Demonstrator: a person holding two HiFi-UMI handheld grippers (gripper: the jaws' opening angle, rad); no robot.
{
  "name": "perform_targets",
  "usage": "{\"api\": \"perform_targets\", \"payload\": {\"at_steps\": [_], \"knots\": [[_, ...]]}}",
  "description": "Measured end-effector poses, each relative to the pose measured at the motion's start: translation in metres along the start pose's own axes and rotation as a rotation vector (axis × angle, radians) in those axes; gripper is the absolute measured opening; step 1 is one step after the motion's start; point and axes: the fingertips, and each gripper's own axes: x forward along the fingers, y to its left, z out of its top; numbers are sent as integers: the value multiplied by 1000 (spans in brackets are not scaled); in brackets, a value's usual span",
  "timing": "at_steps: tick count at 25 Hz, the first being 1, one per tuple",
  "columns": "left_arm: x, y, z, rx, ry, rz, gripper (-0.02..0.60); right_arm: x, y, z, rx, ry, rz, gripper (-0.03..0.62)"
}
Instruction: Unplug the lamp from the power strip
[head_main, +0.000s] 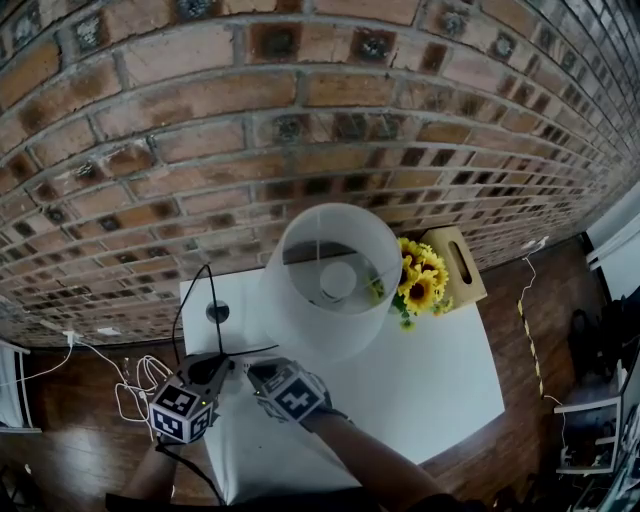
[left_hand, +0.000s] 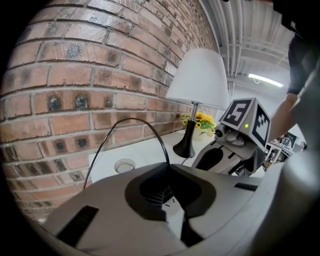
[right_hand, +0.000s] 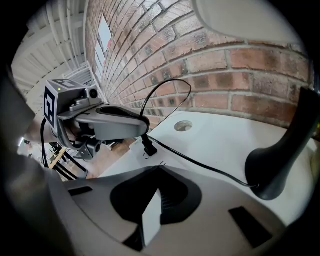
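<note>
At the left, the left gripper (head_main: 228, 365) pointed gently downward over the near left corner of the white surface (head_main: 430, 370), its marker cube toward the person. Its jaws were closed on the black plug (right_hand: 146, 145) of the lamp's cord (right_hand: 200, 165). From that plug the cord rose in a loop against the brick wall (head_main: 300, 90) and ran back across the surface. Under the plug lay the white power strip (right_hand: 151, 217), hard to separate from the white top. The plug's lower end met the strip, and no view showed whether its prongs were seated or just lifted. By that reading the task was partway: both grips looked taken, and the pull that frees the plug was, as far as could be judged, not finished. Just to the right, close beside the left gripper, the right gripper (head_main: 258, 370) tilted down more steeply, with its jaws pinched on the near end of the power strip, apparently to hold it down. Farther right stood the lamp (head_main: 330, 280), its black base (right_hand: 280, 165) planted on the surface where the cord ended. Sunflowers (head_main: 420, 280) stood just beyond it.
</note>
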Motion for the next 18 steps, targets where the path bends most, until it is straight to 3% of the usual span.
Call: {"api": "perform_targets", "payload": {"at_steps": [6,10,12,15,16,18], "knots": [[-4,-2,-2,-3,-14,0,17,0,2,0,17,-4,15,-3],[1,-9,0,118,37,-9,17,0,-2,-1,-1,15,-10,-3],[1,-11,4,116,38,-19,17,0,-1,-2,-4,30,-15,-3],[-16,-2,48,-14,-147,-28,20,2,5,1,-16,27,2,-3],[-20,0,68,-5,-187,-29,20,2,4,1,-16,24,1,-3],[-20,-3,90,136,-172,-24,20,0,-1,-3,-4,28,-12,-3]]}}
